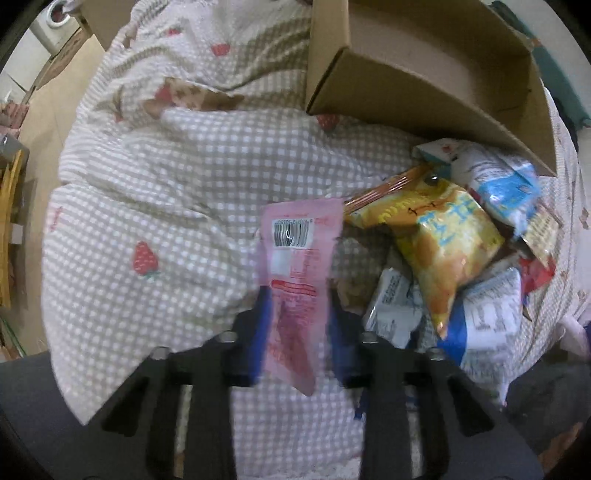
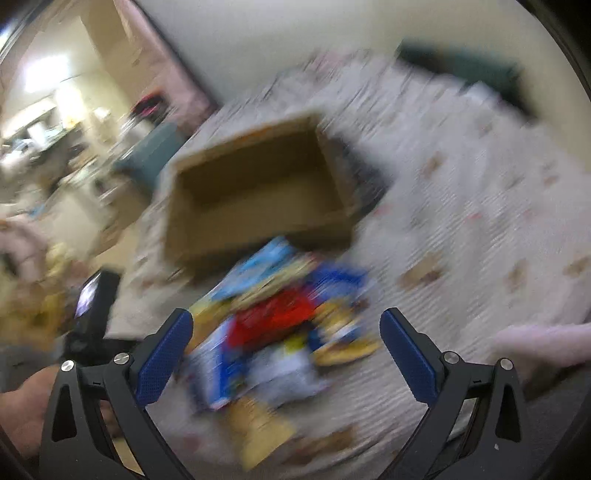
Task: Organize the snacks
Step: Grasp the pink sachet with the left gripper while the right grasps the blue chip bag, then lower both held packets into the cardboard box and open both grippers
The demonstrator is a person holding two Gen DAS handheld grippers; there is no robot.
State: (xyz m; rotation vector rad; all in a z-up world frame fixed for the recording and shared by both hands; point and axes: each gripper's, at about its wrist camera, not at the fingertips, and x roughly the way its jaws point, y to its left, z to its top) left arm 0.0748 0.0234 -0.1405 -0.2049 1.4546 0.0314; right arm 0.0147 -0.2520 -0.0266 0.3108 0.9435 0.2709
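We're in a home bedroom: a gingham strawberry-print quilt (image 1: 155,177) spreads ahead of the tool, a washing machine (image 1: 55,22) sits far off left, and a lit doorway (image 2: 48,103) opens on cluttered rooms.

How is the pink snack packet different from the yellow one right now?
The pink packet is flat, narrow and pinched in the left claw, back side with barcode showing. The yellow packet is puffy, wider and lies in the snack pile beside the cardboard box. Both are sealed snack packets.

A checked, strawberry-print quilt (image 1: 177,184) carries an open cardboard box (image 1: 406,85) and a snack-packet pile (image 1: 461,251).
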